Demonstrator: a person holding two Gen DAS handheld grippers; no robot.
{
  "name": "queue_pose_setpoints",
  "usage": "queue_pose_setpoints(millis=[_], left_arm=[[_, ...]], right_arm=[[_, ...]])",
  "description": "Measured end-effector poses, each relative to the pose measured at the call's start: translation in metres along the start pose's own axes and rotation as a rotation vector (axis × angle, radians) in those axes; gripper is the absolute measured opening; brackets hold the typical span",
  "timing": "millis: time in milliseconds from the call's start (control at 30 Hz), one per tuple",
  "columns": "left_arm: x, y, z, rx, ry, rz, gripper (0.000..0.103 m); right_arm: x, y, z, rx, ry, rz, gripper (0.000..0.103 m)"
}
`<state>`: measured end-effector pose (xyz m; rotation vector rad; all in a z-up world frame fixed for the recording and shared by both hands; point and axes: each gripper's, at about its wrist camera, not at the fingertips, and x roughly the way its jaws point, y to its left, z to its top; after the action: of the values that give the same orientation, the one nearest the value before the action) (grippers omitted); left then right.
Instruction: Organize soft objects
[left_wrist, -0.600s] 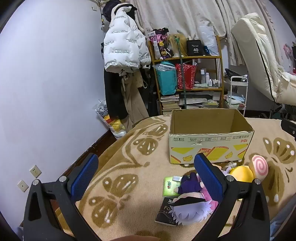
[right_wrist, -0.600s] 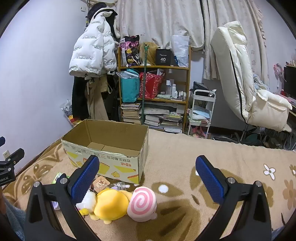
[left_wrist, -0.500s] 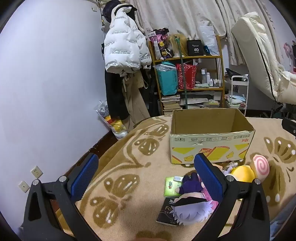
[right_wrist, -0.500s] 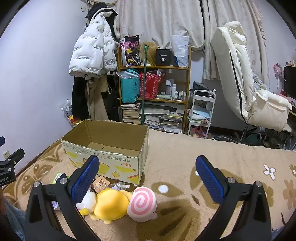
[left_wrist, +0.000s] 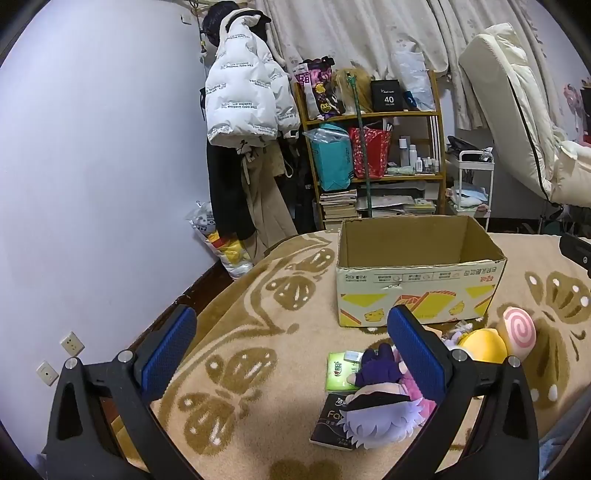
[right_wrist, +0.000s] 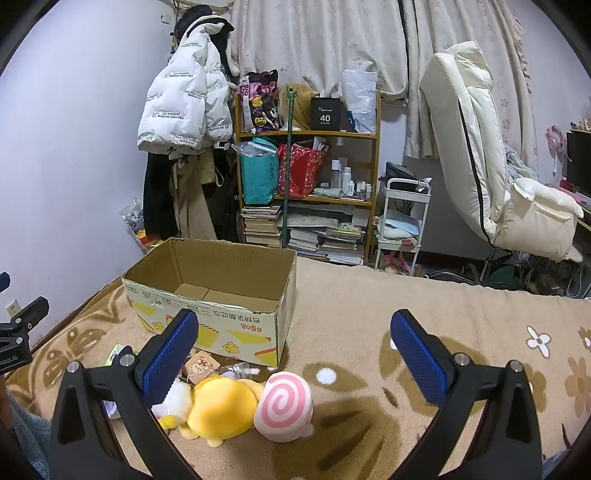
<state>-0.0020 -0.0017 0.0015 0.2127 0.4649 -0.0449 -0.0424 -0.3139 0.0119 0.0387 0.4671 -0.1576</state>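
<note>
An open empty cardboard box (left_wrist: 417, 280) (right_wrist: 210, 291) stands on the tan blanket. In front of it lie a yellow plush (right_wrist: 221, 411) (left_wrist: 480, 345), a pink-swirl white plush (right_wrist: 283, 404) (left_wrist: 519, 332) and a purple-haired doll (left_wrist: 380, 413). My left gripper (left_wrist: 291, 350) is open and empty, above the blanket to the left of the doll. My right gripper (right_wrist: 291, 350) is open and empty, above the swirl plush.
A green tissue pack (left_wrist: 340, 374) and a dark packet (left_wrist: 330, 424) lie by the doll; small cards (right_wrist: 201, 365) lie by the box. A cluttered shelf (right_wrist: 306, 184), a hanging white jacket (left_wrist: 243, 103) and a cream chair (right_wrist: 491, 177) stand behind.
The left gripper's view has shifted very slightly; nothing on the blanket has moved. The right gripper has not moved.
</note>
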Motion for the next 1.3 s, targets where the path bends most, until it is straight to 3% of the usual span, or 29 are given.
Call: queue_pose_setpoints(millis=[1300], left_arm=[[-0.0021,0.0013,0.0003,-0.003,-0.008,-0.002,0.102]], right_arm=[[-0.0012,0.0004,0.0008,0.003,-0.004,0.0,0.103]])
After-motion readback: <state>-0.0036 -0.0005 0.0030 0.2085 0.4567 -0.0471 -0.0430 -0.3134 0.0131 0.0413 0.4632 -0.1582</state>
